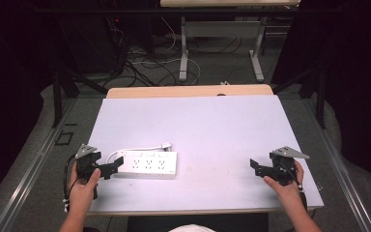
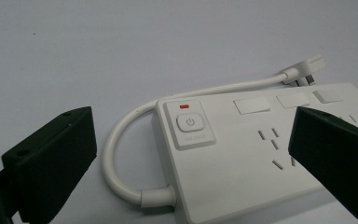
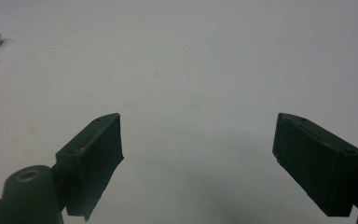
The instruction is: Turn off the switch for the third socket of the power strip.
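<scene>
Left gripper (image 2: 186,154): seen closest in the left gripper view, its two black jaws spread wide and released, nothing pressed between them; one jaw stands over bare table, the other hangs in front of the socket face of the power strip.
Power strip (image 1: 147,164): white, laid flat near the front-left corner of the table (image 1: 212,121), its long side along the front edge; the switch end is turned towards the left gripper.
Power button (image 2: 191,123): set on the strip's near end, with a small red mark above it.
Cord (image 2: 121,163): looped out of the switch end and run along the strip's far side to the plug (image 2: 305,70), which rests on the table.
Right gripper (image 1: 261,168): held near the front-right corner, well apart from the strip; jaws are seen parted over bare table, grasping nothing.
Hands: each gripper is held from the front edge.
</scene>
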Motion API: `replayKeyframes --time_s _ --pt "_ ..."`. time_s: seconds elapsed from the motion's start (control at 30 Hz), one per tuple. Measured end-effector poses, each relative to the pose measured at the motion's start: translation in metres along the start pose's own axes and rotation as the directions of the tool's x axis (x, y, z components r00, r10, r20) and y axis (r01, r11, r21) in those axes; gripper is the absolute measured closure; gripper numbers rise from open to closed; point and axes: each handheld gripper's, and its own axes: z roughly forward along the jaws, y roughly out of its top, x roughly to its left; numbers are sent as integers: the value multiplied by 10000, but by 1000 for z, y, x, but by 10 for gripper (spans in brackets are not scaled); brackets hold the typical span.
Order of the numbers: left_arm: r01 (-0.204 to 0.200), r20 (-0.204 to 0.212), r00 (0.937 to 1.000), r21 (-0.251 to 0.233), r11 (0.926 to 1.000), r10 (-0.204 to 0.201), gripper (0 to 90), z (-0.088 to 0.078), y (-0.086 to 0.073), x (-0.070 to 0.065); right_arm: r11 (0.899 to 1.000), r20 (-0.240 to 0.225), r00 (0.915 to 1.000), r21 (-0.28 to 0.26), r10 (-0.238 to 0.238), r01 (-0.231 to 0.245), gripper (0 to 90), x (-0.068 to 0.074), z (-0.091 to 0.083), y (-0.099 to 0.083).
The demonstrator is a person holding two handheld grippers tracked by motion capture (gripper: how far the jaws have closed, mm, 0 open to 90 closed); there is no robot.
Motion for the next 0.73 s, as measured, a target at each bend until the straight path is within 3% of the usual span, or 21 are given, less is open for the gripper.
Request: replayKeyframes --time_s 0.73 --pt "153 -42 9999 -16 9999 -153 19 1 -4 3 10000 -34 10000 20 1 -1 151 0 3 0"
